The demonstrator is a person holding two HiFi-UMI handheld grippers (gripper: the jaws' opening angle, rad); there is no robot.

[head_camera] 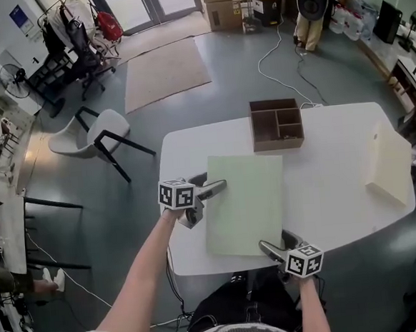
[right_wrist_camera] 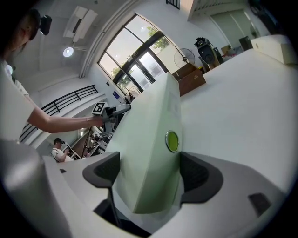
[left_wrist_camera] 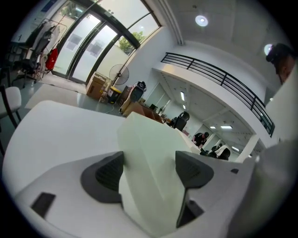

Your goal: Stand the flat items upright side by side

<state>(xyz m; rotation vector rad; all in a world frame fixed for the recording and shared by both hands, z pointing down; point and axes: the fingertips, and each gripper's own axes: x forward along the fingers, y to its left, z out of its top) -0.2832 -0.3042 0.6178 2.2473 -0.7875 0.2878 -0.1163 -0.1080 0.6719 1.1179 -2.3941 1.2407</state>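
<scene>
A pale green flat folder [head_camera: 243, 202] lies in the middle of the white table [head_camera: 331, 188], its long side running away from me. My left gripper [head_camera: 220, 186] is at its left edge, near the far corner. In the left gripper view the folder [left_wrist_camera: 144, 148] fills the gap between the pads, and the left gripper [left_wrist_camera: 149, 169] is shut on it. My right gripper [head_camera: 266, 247] is at the near right corner. There the folder [right_wrist_camera: 149, 135] stands tilted between the pads, a round green button [right_wrist_camera: 172, 141] on its face, and the right gripper [right_wrist_camera: 146, 172] is shut on it.
A brown compartment box [head_camera: 276, 124] stands at the table's far edge, just beyond the folder. A cream flat item [head_camera: 389, 165] lies near the right edge. A white chair [head_camera: 94, 135] stands on the floor to the left of the table.
</scene>
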